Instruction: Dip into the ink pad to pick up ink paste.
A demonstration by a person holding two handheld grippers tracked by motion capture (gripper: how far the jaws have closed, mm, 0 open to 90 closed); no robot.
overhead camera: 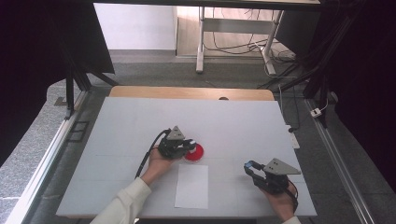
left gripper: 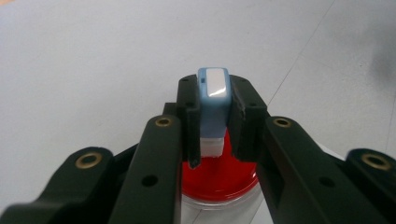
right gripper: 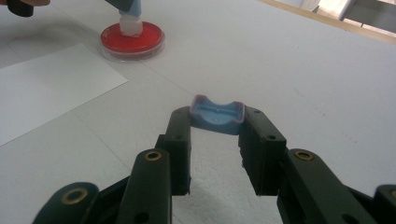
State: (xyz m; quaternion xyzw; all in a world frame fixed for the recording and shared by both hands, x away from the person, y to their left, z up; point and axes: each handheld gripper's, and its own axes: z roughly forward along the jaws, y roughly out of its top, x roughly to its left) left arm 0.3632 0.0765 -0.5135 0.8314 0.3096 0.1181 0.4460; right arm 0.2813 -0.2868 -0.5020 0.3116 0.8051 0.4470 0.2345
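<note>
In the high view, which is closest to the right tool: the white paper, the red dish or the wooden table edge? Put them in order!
From the right tool:
1. White paper, just left of it.
2. Red dish, farther left, by the left tool.
3. Wooden table edge, far side.

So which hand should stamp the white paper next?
Probably left. The left gripper holds the blue stamp on the red ink pad, beside the white paper. The right gripper only holds the blue cap.

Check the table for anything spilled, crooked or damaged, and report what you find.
Nothing stands out. The red ink dish sits flat with no red outside its rim, the white sheet lies flat beside it, the left claw presses the blue stamp into the dish, and the right claw grips the blue cap.
</note>
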